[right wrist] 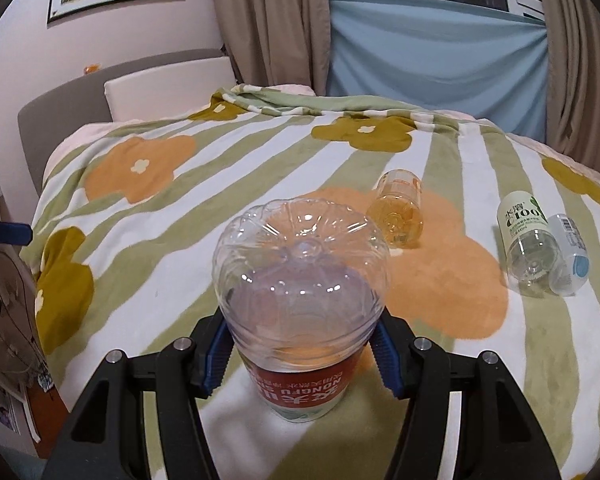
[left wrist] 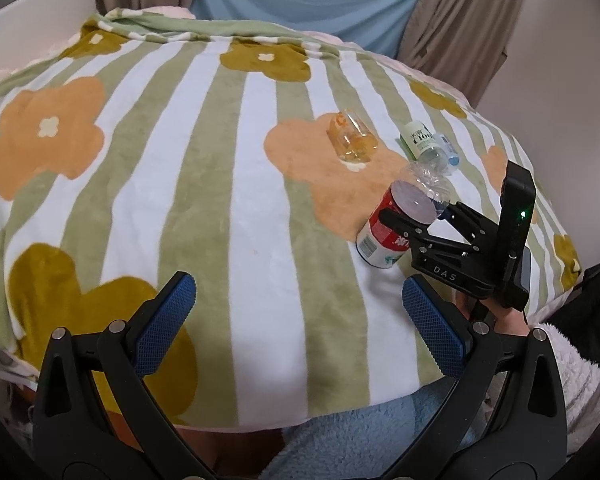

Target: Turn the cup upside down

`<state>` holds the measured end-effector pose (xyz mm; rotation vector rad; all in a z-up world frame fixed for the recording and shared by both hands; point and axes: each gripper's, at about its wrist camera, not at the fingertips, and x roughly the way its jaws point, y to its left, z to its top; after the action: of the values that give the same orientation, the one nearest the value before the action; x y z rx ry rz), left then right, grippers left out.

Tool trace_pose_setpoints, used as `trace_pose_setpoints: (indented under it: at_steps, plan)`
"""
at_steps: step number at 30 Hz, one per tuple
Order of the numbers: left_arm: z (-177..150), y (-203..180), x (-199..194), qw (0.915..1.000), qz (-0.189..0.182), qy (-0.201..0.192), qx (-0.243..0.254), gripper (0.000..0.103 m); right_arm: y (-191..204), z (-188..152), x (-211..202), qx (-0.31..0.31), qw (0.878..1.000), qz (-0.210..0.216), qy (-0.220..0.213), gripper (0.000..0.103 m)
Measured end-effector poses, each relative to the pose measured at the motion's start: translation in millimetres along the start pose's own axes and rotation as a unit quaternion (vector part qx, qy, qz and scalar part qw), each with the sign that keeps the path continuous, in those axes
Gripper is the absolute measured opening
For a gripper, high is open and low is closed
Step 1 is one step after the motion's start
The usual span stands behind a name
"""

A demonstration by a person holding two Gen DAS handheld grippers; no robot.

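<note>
Clamped between the right gripper's (right wrist: 302, 354) blue pads, the clear red-labelled cup (right wrist: 300, 292) stands base-up on the bed blanket (right wrist: 180, 240); left gripper (left wrist: 296, 320) gapes wide, empty.

Black plastic fingers (left wrist: 164, 320) with blue textured pads, silver screws, "DAS" lettering; fuzzy white sleeve (left wrist: 580, 364).

Count taken across both wrist views. One clear plastic cup cut from a bottle, red label (right wrist: 300, 300). One small amber transparent cup (right wrist: 400, 210), lying on its side. Two clear bottles side by side: one green-and-white labelled (right wrist: 526, 240), one blue-capped (right wrist: 572, 256). One striped floral blanket (right wrist: 220, 216). Two black grippers: left (left wrist: 296, 324), right (right wrist: 300, 354).
</note>
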<state>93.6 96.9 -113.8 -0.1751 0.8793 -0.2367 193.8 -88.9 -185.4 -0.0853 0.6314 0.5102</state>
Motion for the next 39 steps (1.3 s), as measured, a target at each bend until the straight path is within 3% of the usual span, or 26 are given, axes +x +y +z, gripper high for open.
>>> trace_pose_setpoints:
  at_steps: [1, 2, 3, 12, 19, 25, 30, 34, 39]
  plan:
    - [0, 0, 0, 1.0, 0.0, -0.001, 0.0, 0.103, -2, 0, 0, 0.008, 1.0, 0.003, -0.001, 0.07]
    - [1, -1, -1, 1.0, 0.001, -0.002, 0.001, 0.103, -3, 0, 0, 0.016, 1.0, 0.006, 0.0, 0.093]
    - [1, -1, -2, 1.0, 0.002, -0.004, 0.002, 0.103, -4, -1, 0, 0.021, 1.0, 0.004, 0.0, 0.103]
    - [2, -10, -17, 0.9994, 0.014, -0.027, 0.015, 0.103, -1, -4, -26, 0.023, 0.999, 0.006, -0.028, 0.103]
    - [26, -35, -53, 0.9938, 0.03, -0.09, 0.057, 0.103, 5, 26, -101, 0.007, 0.996, -0.074, -0.054, 0.103]
    - [58, -80, -104, 0.9704, 0.051, -0.21, 0.107, 0.103, 7, 58, -185, 0.028, 0.981, -0.16, -0.102, 0.103]
    - [60, -104, -126, 0.9551, 0.058, -0.271, 0.105, 0.103, 10, 64, -236, 0.054, 0.966, -0.21, -0.142, 0.103]
    - [40, -110, -126, 0.953, 0.067, -0.282, 0.089, 0.103, 14, 56, -254, 0.063, 0.96, -0.226, -0.155, 0.103]
    - [21, -112, -113, 0.9595, 0.067, -0.258, 0.092, 0.103, 17, 39, -260, 0.073, 0.956, -0.232, -0.162, 0.103]
